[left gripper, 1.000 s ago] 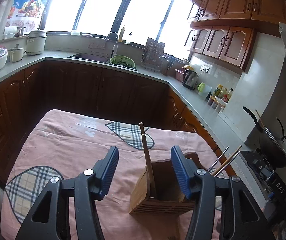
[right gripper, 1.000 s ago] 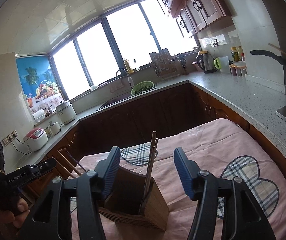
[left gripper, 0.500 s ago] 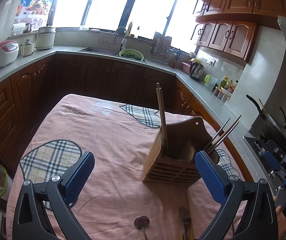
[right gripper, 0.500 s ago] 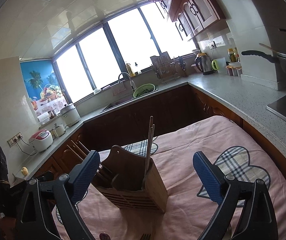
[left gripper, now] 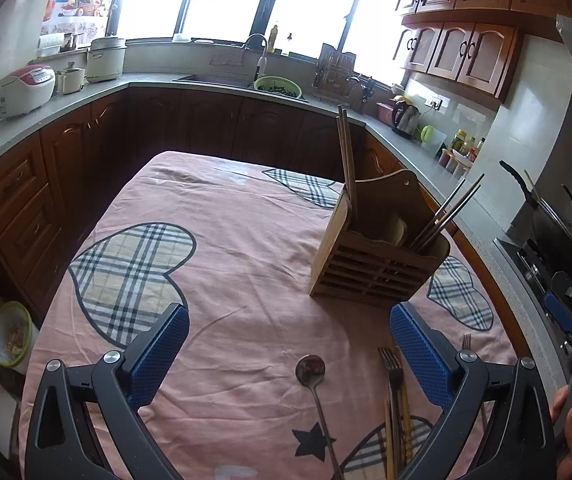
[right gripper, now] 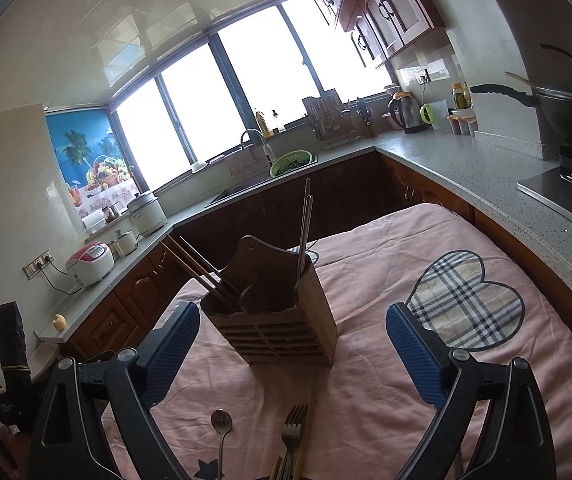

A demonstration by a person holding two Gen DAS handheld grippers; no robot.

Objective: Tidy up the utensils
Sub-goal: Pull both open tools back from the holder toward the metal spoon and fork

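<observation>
Just ahead of both gaping claws (left gripper: 290, 350) (right gripper: 292, 348) stands the wooden holder (right gripper: 273, 320).

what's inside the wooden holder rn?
The wooden holder has a wooden chopstick pair in one end and a darker pair in the other. Its walls hide their lower ends.

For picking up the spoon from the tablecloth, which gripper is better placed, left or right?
Probably the left gripper: its jaws are open and the spoon lies between them. The right gripper is also open, but there the spoon sits off to its left.
</observation>
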